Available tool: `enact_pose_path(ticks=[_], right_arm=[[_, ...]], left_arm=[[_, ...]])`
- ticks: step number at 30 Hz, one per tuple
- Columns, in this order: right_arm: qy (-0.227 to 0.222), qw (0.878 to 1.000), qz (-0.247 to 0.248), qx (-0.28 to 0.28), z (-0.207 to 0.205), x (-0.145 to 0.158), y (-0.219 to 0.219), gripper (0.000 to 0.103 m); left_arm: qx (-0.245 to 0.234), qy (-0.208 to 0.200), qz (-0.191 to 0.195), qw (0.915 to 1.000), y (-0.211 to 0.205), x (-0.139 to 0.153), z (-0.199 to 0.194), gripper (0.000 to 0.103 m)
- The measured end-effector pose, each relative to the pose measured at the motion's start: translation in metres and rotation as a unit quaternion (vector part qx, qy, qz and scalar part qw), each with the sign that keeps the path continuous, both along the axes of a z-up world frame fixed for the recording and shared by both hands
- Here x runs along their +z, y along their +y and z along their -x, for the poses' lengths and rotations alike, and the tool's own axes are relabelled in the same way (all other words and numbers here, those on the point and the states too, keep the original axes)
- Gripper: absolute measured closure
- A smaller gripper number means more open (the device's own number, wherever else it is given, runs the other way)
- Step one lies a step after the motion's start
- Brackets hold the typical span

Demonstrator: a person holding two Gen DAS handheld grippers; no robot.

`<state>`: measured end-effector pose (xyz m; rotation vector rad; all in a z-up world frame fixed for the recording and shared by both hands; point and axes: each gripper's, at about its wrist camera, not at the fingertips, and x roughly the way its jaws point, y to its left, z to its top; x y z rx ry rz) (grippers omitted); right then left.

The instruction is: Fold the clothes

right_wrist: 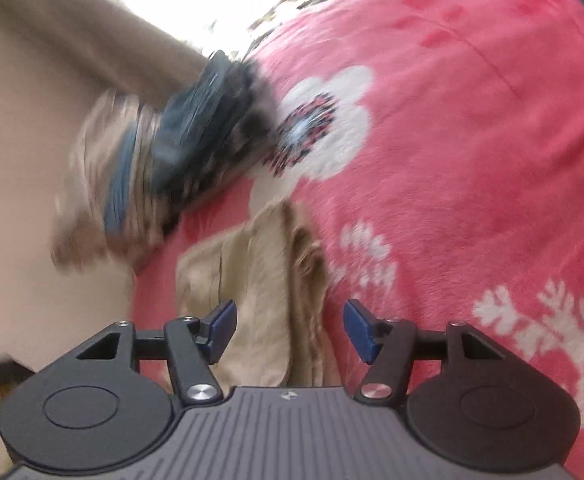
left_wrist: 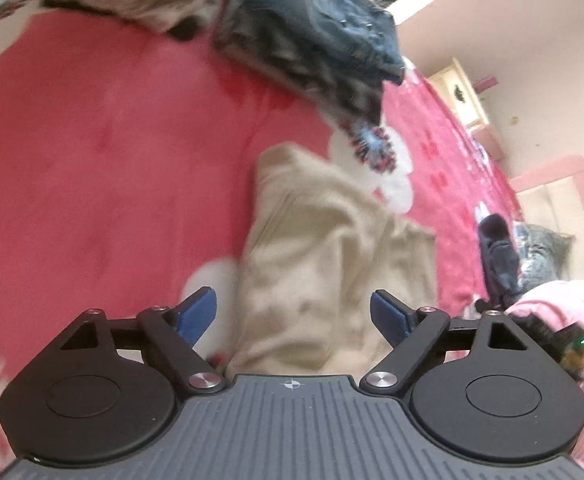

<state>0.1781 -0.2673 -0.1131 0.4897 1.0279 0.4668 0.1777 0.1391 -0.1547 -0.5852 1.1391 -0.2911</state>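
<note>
A crumpled beige garment lies on a pink blanket with white flower prints. My left gripper hovers over its near end, open, the blue pads apart with nothing between them. In the right wrist view the same beige garment lies bunched in a long fold. My right gripper is open just above its near end, the fingers straddling the fold without holding it. Both views are motion-blurred.
A stack of folded dark and patterned clothes sits at the far side of the blanket, also seen as a stack in the right view. A grey garment and a pink sleeve are at the right. A cream wall rises at the left.
</note>
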Motion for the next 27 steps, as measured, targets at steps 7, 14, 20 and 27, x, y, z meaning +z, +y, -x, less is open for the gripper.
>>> enact_pose_path(ticks=[7,14,20,27], right_arm=[[-0.058,0.983,0.110,0.137,0.001,0.028,0.087,0.054],[-0.032,0.973,0.150,0.171,-0.014,0.026,0.119,0.072],[-0.051,0.960,0.183,0.206,-0.043,0.040,0.161,0.068],[-0.046,0.944,0.216,0.247,-0.129,0.034,0.241,0.051]], left_arm=[[0.006,0.023,-0.076,0.9969,-0.014,-0.005,0.045,0.014],[-0.059,-0.042,-0.124,0.9895,-0.047,-0.007,0.082,0.024],[-0.051,-0.064,-0.097,0.9919,-0.035,-0.010,0.089,0.044],[-0.113,-0.089,-0.104,0.9841,-0.048,-0.023,0.081,0.070]])
